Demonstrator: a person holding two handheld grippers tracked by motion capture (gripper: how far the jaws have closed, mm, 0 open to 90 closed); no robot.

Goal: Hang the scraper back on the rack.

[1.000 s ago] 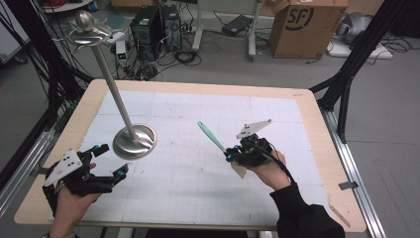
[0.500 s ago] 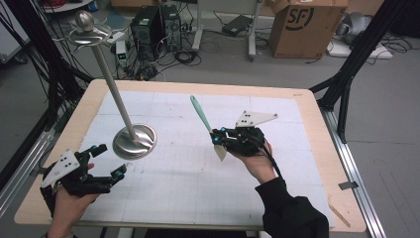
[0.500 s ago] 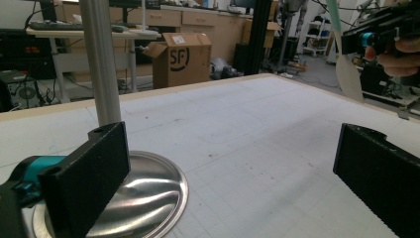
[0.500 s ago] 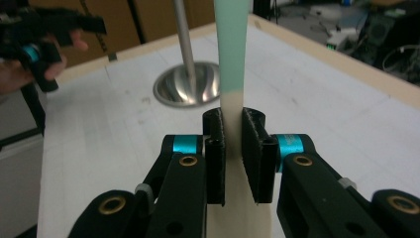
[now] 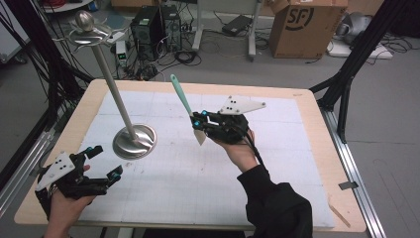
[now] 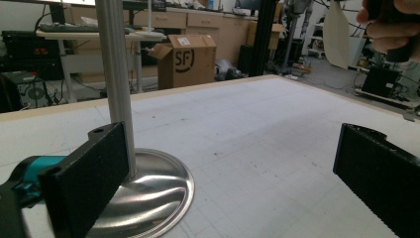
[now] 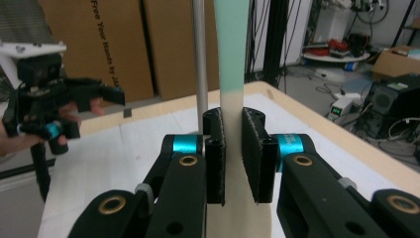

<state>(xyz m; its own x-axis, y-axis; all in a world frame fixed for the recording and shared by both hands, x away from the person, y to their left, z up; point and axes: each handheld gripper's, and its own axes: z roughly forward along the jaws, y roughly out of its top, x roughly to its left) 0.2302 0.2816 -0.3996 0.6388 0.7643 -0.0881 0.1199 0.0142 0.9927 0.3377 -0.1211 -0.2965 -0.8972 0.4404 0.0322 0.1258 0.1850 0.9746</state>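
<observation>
Two grippers in play: left gripper (image 5: 101, 163) low at the table's near-left corner, jaws spread wide, nothing between them; beside it the steel stand (image 5: 133, 141), round base, slim pole; right gripper (image 5: 199, 123) raised mid-table, jaws clenched on a spatula (image 5: 182, 97), mint-green handle angled up, cream blade (image 5: 199, 136) below; white gridded mat (image 5: 163, 173) over a pale wooden table (image 5: 317, 148); behind, cables, computer gear, a cardboard box (image 5: 299, 25) marked "SF".

A spatula (image 5: 187, 108) with teal handle and cream blade, tilted handle-up, mid-frame above the table, right of the stand
</observation>
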